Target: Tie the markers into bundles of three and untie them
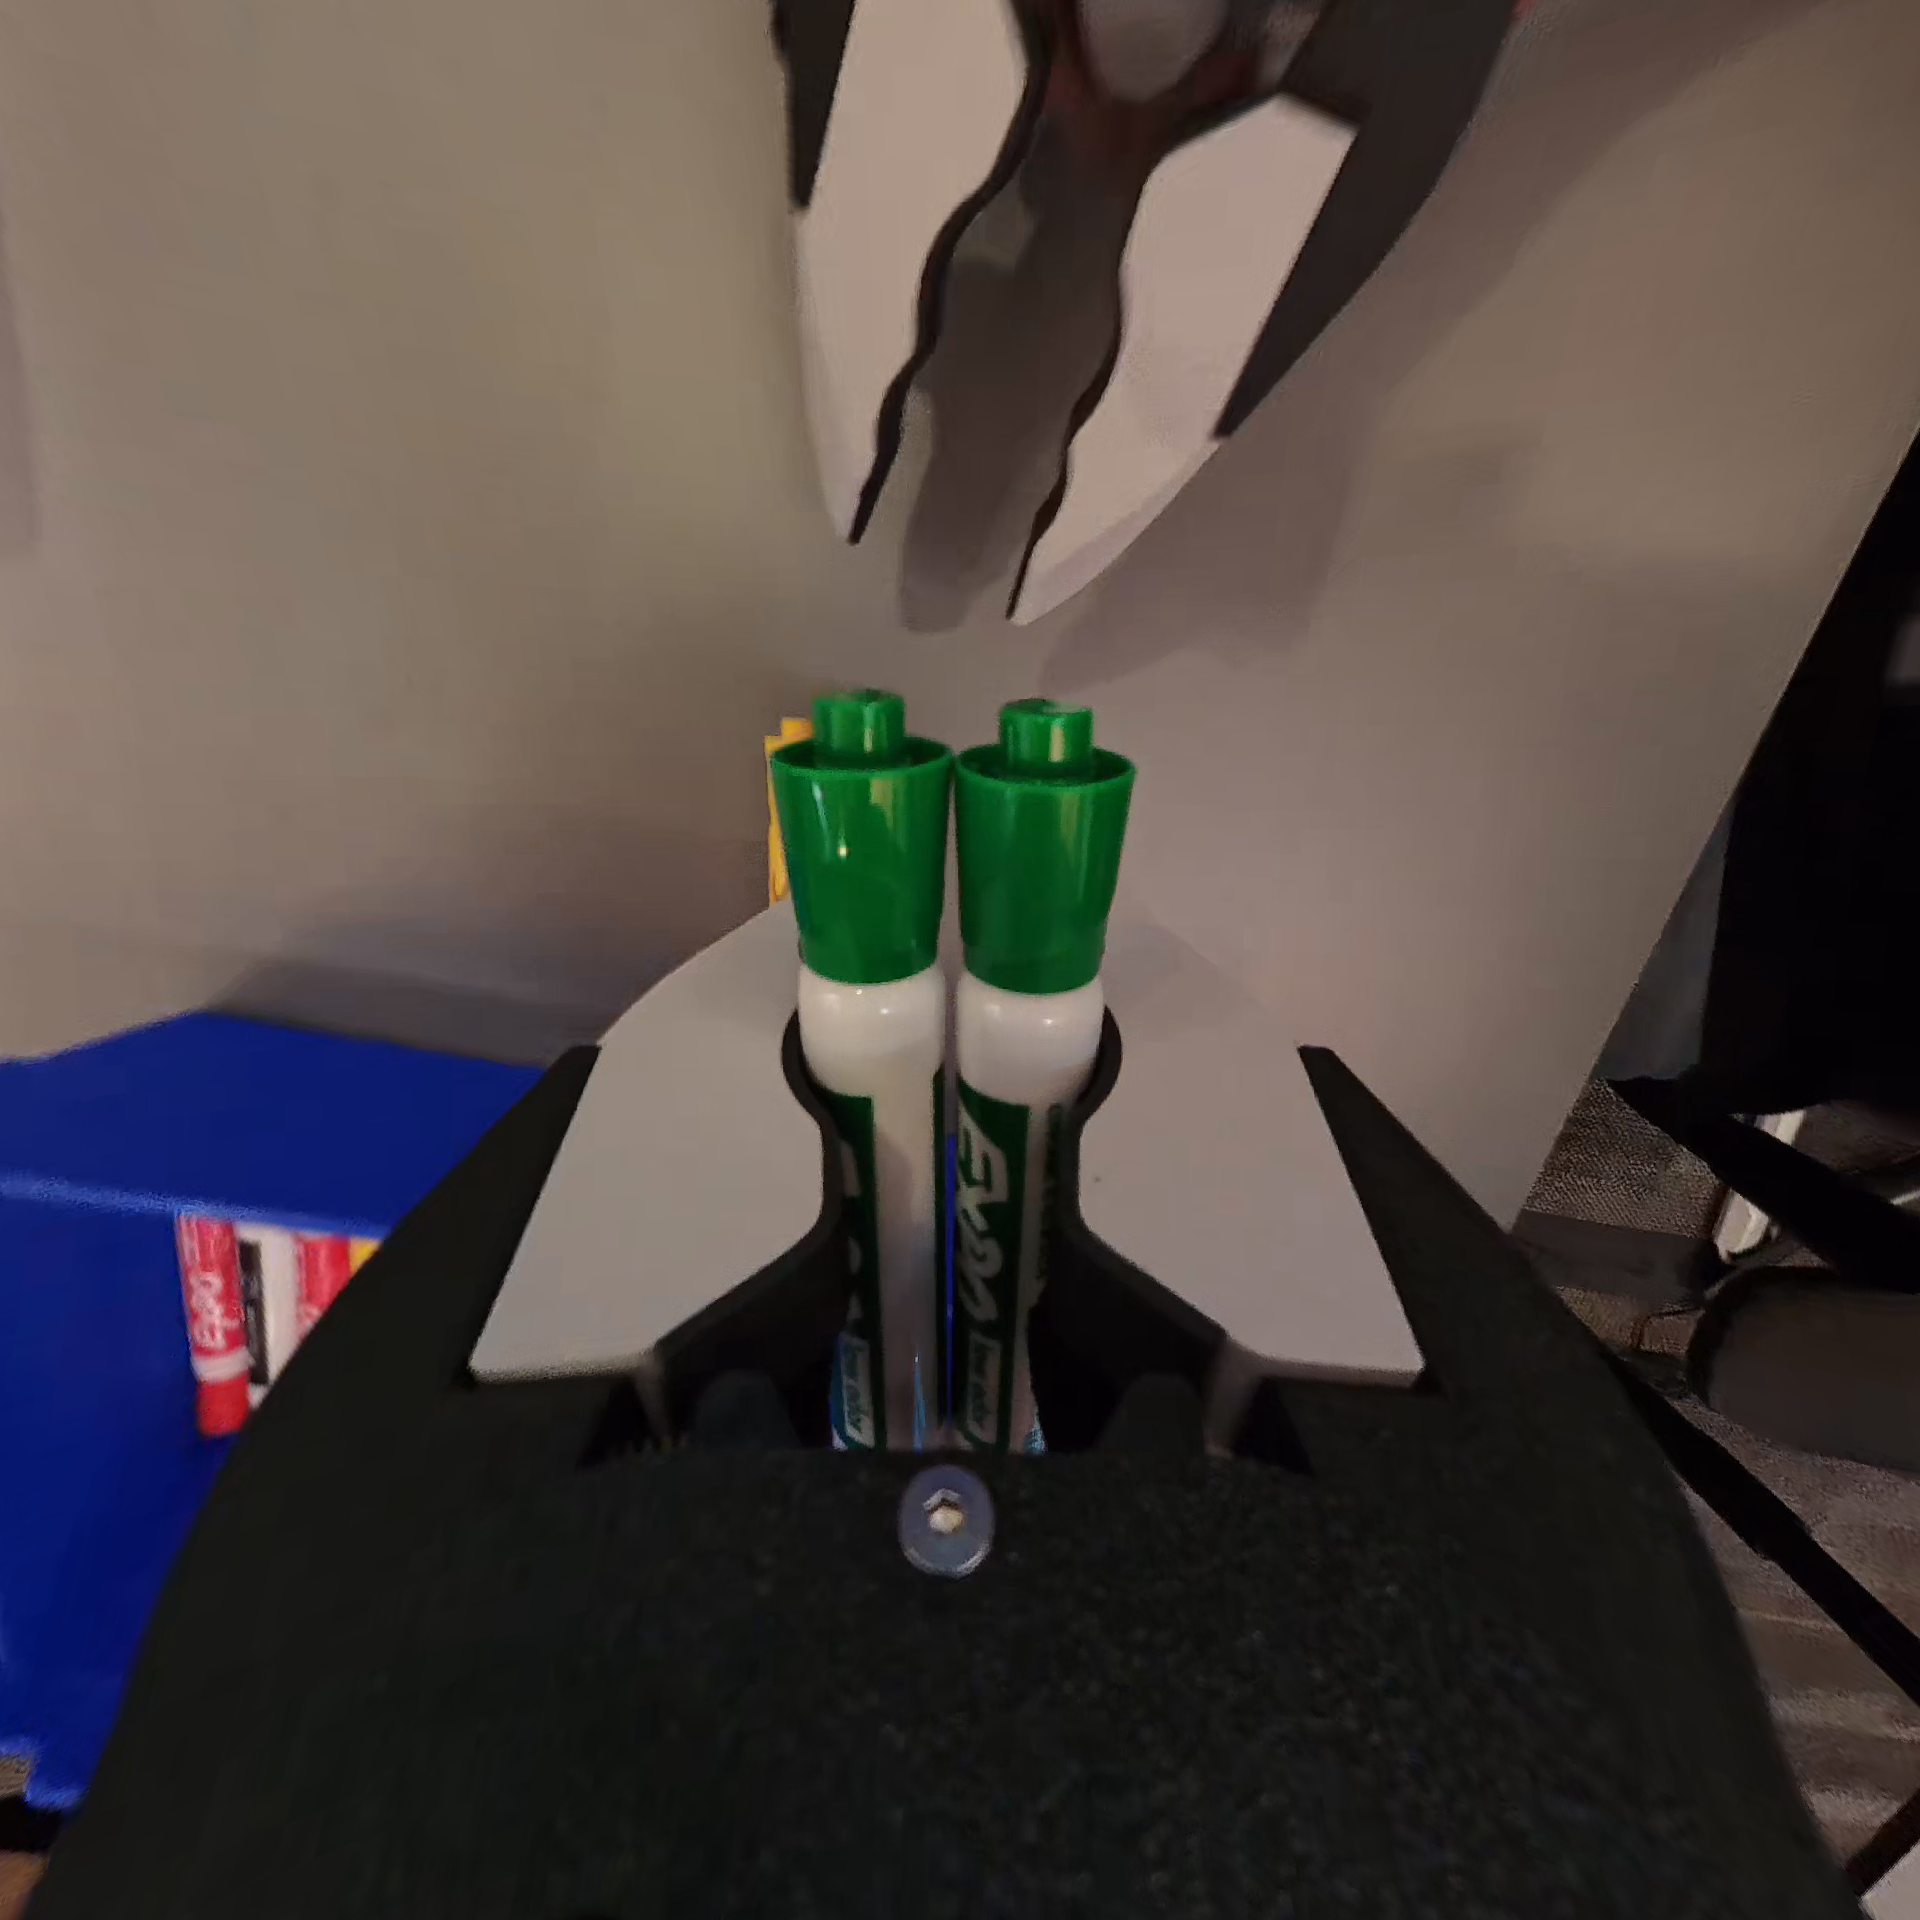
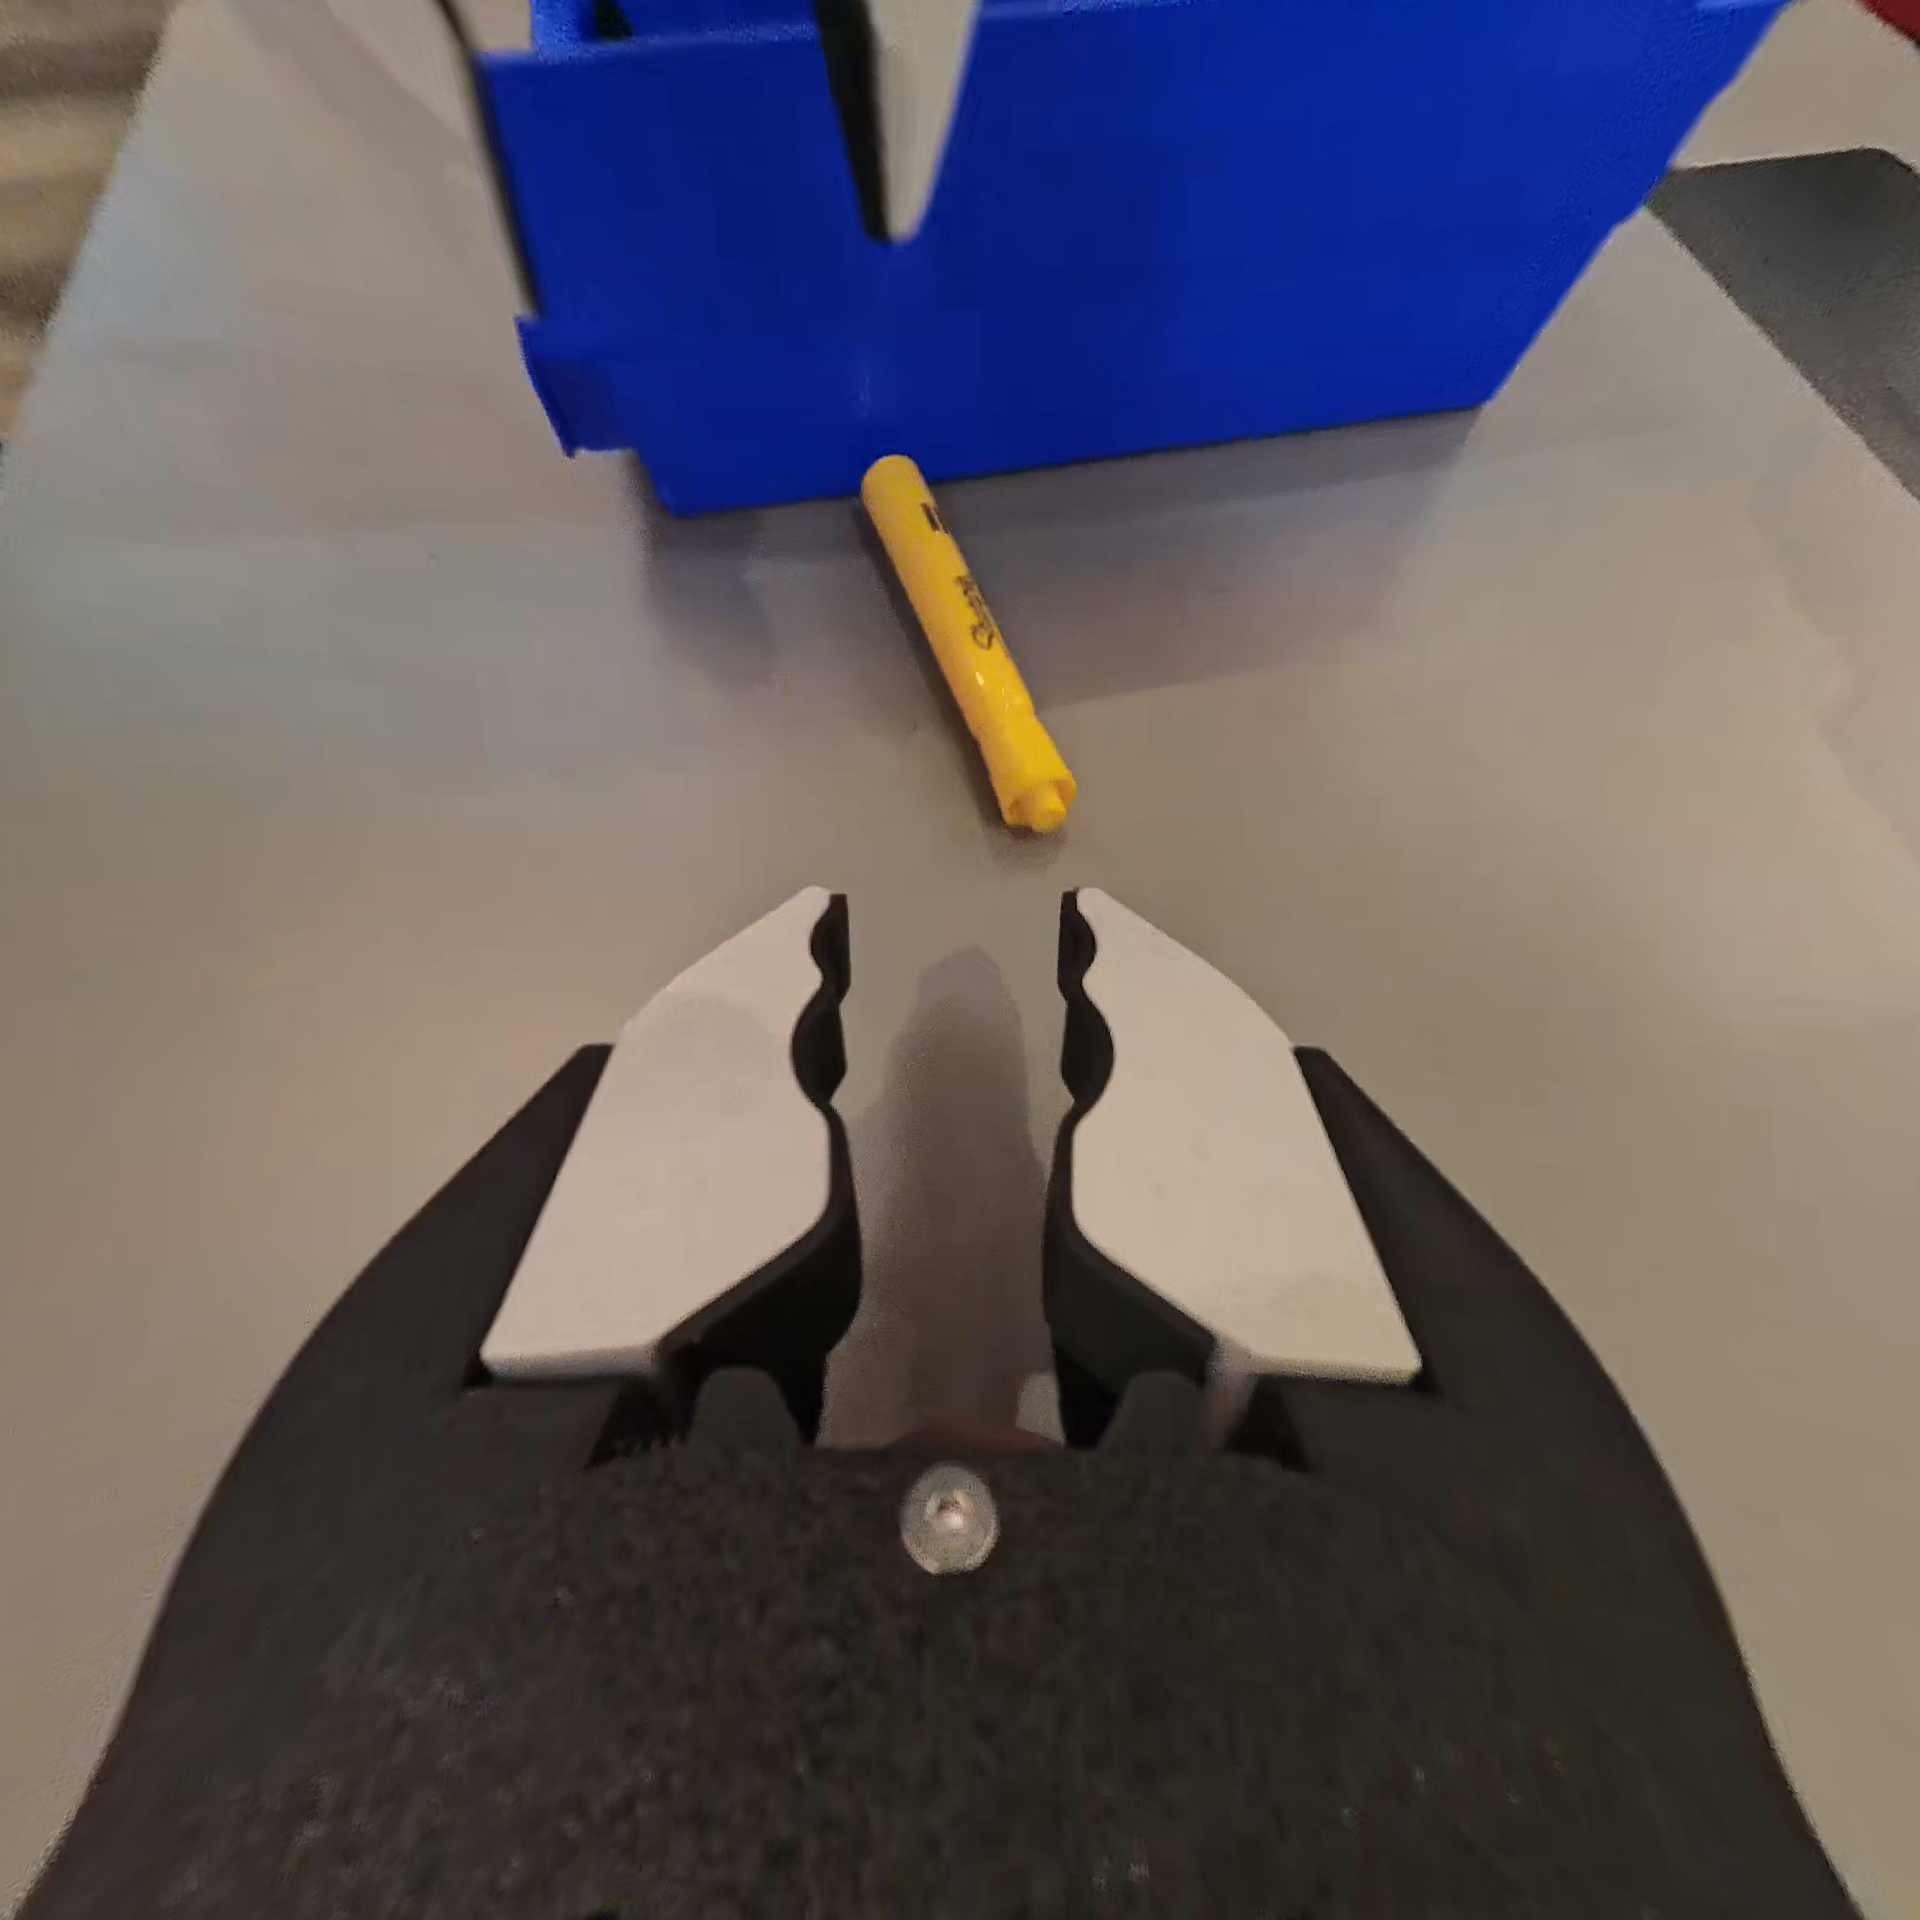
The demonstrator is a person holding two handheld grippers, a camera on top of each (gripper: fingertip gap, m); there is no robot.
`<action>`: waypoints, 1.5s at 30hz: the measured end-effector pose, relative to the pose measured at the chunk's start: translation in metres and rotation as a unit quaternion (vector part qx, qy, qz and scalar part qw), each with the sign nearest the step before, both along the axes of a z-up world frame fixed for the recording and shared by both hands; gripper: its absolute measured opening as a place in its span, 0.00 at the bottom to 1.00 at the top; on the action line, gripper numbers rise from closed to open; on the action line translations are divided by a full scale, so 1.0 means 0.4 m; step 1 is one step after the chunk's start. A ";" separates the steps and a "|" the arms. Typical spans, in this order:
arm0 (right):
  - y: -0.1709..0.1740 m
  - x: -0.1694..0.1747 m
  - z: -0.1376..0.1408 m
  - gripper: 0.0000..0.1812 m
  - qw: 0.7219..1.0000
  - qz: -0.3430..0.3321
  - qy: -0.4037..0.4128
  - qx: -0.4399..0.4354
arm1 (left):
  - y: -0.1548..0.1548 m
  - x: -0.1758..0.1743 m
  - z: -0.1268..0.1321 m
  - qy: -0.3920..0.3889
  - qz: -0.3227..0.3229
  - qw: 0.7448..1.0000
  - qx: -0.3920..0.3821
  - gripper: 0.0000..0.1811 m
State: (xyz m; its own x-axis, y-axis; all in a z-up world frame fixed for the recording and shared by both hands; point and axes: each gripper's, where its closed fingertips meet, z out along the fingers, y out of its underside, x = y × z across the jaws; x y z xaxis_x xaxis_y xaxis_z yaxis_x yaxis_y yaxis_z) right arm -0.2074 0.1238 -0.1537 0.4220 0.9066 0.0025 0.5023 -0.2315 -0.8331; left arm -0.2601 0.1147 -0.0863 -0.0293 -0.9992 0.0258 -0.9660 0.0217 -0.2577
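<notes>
the left tongs (image 1: 951, 1081) are clamped on two green markers (image 1: 951, 914) held side by side, caps pointing away from the camera, their white barrels squeezed between the curved black inner faces. a sliver of something yellow (image 1: 774, 821) peeks out just behind the left green cap; what it is cannot be told from that view. the right tongs (image 2: 954, 909) stand apart with nothing between them, hovering over the grey bench (image 2: 312, 727). in the left wrist view the right tongs show blurred beyond the green caps, tips pointing toward them, not touching.

taking the blue bin (image 2: 1091, 291) as landmark: a yellow marker (image 2: 971, 644) lies flat on the bench just in front of its near wall, one end close to the wall and the other end pointing toward the right tongs, a little short of their tips. in the left wrist view the same bin sits left of the left tongs, with red markers (image 1: 218, 1320) visible through an opening in its side
</notes>
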 end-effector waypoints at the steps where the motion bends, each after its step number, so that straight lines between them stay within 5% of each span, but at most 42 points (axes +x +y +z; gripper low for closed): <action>1: 0.017 -0.021 -0.011 0.21 1.000 0.007 -0.011 -0.005 | -0.004 -0.016 0.008 -0.002 0.005 1.000 0.000 0.23; 10: 0.086 -0.103 -0.072 0.21 0.995 0.043 -0.092 -0.019 | -0.018 -0.104 0.032 -0.005 0.026 1.000 0.005 0.24; 15: 0.082 -0.091 -0.083 0.11 0.992 0.039 -0.122 -0.016 | -0.015 -0.102 0.013 -0.003 0.024 1.000 0.005 0.23; 29: -0.050 0.290 0.225 0.10 0.997 -0.068 -0.012 0.030 | 0.013 0.095 -0.048 0.026 -0.049 0.998 0.038 0.23; 36: -0.142 0.394 0.363 0.09 0.987 -0.091 0.120 0.057 | -0.007 0.197 -0.086 0.019 -0.076 0.997 0.017 0.23; 40: -0.160 0.406 0.380 0.05 0.982 -0.094 0.152 0.054 | -0.026 0.234 -0.107 0.017 -0.085 0.996 0.001 0.23; 45: -0.113 0.409 0.303 0.05 0.986 -0.122 0.112 0.024 | -0.044 0.253 -0.136 0.016 -0.088 0.996 -0.011 0.23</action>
